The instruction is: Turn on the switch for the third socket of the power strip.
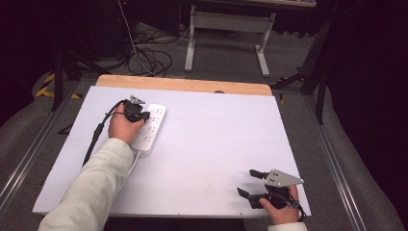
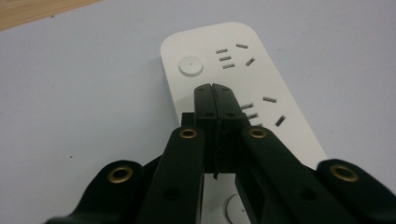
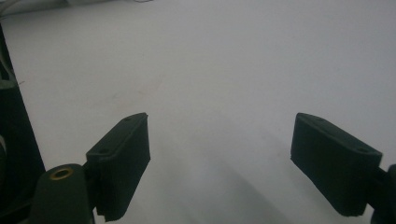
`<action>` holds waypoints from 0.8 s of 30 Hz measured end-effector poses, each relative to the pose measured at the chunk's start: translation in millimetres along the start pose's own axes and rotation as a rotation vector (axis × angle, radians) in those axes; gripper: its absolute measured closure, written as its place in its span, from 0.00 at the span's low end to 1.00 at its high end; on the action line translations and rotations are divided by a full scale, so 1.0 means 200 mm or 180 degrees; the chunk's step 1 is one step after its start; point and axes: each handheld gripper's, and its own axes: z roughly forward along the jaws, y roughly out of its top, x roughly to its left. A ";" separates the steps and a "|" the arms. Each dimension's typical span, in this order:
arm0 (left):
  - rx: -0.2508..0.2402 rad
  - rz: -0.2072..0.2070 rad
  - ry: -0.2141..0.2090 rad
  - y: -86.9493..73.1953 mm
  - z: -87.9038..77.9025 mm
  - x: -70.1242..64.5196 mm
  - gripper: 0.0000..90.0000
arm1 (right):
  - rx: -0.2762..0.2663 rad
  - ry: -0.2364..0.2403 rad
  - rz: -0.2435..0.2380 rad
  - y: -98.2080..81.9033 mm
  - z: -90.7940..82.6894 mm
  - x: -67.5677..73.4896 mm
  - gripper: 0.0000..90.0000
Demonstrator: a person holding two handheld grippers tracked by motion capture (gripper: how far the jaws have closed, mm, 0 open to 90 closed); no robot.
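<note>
Wide open white tabletop (image 1: 211,144) through the middle and along the far edge, nothing standing between the two hands, so a gripper can sweep straight across. On the left, the white power strip (image 1: 150,126) lies flat with the left gripper (image 1: 136,111) and its closed fingers (image 2: 215,100) right over it, and a black cable (image 1: 96,132) trails along the left edge, crowding that side. The right gripper (image 1: 255,185) sits at the near right corner, fingers (image 3: 122,154) spread over bare surface, well apart from the strip.
</note>
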 end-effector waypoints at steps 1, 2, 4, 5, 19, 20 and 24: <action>-0.0004 0.0003 0.0000 0.00 0.00 0.00 1.00 | -0.0004 0.0004 0.0001 0.00 0.00 0.00 0.22; -0.0002 -0.0013 0.0004 0.00 0.00 0.00 1.00 | -0.0004 0.0004 0.0002 0.00 0.00 0.00 0.22; 0.0003 -0.0007 0.0006 0.00 0.00 0.00 1.00 | -0.0004 0.0003 0.0002 0.00 0.00 0.00 0.22; 0.0002 -0.0009 0.0015 0.00 0.00 0.00 1.00 | -0.0003 0.0002 0.0001 0.00 0.00 0.00 0.22; 0.0003 -0.0048 0.0011 -0.01 0.00 0.00 1.00 | -0.0006 0.0006 -0.0003 0.00 0.00 0.00 0.22; 0.0009 -0.0051 0.0009 -0.01 0.01 0.00 1.00 | -0.0007 0.0007 -0.0003 0.00 0.00 0.00 0.22; 0.0003 -0.0067 -0.0020 -0.01 0.01 0.01 1.00 | 0.0001 0.0008 -0.0001 0.00 0.00 0.00 0.22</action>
